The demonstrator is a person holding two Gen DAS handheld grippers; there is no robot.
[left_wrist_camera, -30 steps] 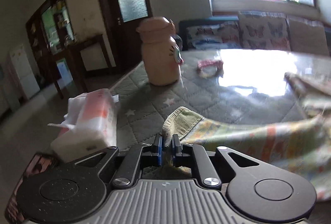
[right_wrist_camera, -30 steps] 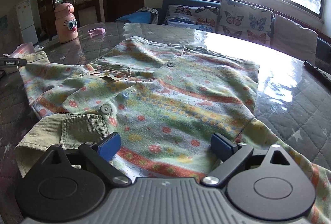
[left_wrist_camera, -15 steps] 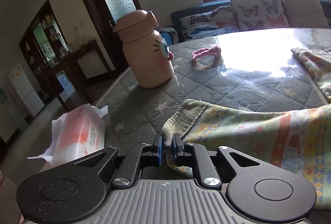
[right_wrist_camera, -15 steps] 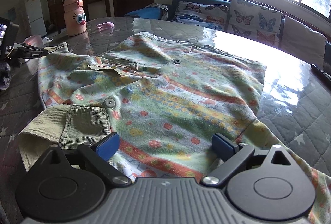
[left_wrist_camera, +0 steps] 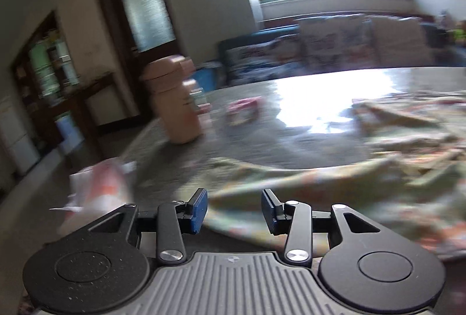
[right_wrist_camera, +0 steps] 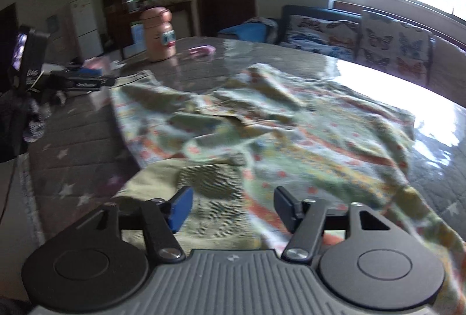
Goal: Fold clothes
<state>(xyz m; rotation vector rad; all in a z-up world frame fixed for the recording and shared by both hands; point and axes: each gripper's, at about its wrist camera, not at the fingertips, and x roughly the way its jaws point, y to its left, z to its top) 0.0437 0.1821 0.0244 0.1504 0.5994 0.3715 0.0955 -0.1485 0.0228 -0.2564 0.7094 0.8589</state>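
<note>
On the quilted bench [right_wrist_camera: 72, 146], the patterned shirt [right_wrist_camera: 291, 140] is lying spread and rumpled, one green cuff [right_wrist_camera: 204, 184] turned toward the near edge, probably so a sleeve can be folded inward; the left gripper [left_wrist_camera: 234, 208] is hovering over the shirt's edge with jaws spread, pinching nothing; the right gripper [right_wrist_camera: 231, 207] is hanging above the cuff, jaws likewise spread, seemingly lining up a grasp; a pink bottle [right_wrist_camera: 158, 34] is standing well apart.
</note>
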